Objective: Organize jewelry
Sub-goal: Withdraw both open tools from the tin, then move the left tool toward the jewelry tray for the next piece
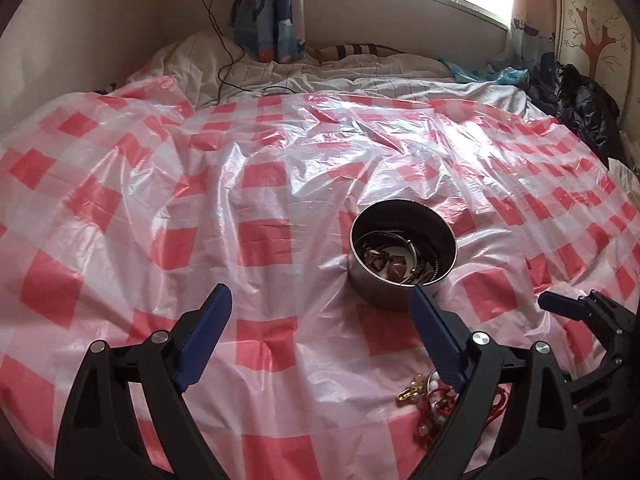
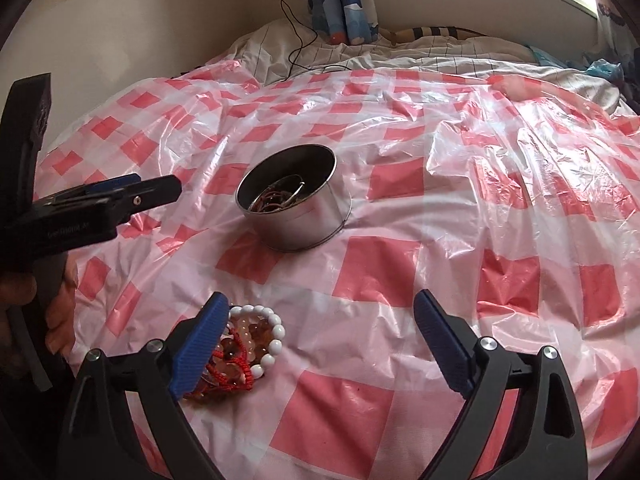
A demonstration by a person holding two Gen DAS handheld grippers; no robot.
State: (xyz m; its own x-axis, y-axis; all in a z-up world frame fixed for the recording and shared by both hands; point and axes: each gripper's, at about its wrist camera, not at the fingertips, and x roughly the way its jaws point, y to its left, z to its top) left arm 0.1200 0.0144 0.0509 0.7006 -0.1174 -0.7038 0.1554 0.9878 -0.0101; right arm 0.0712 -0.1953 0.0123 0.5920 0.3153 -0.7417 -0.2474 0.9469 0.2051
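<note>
A round metal tin (image 1: 402,258) stands on the red-and-white checked plastic sheet (image 1: 260,184), with bangles and brown stones inside. In the right wrist view the tin (image 2: 294,200) sits at centre left. A pile of bracelets (image 2: 248,350), white beads, amber beads and red cord, lies on the sheet beside my right gripper's left finger. My right gripper (image 2: 320,312) is open and holds nothing. My left gripper (image 1: 320,300) is open too, nothing between its fingers; its right finger partly hides the bracelet pile (image 1: 428,400). The right gripper's fingertip (image 1: 560,304) shows at the right edge.
The sheet covers a bed with white bedding (image 1: 320,72) behind it. A black cable (image 1: 224,64) trails from a wall socket. Dark clothes (image 1: 580,100) lie at the far right below a window. A person's hand (image 2: 60,304) grips the left gripper's handle (image 2: 92,208) at left.
</note>
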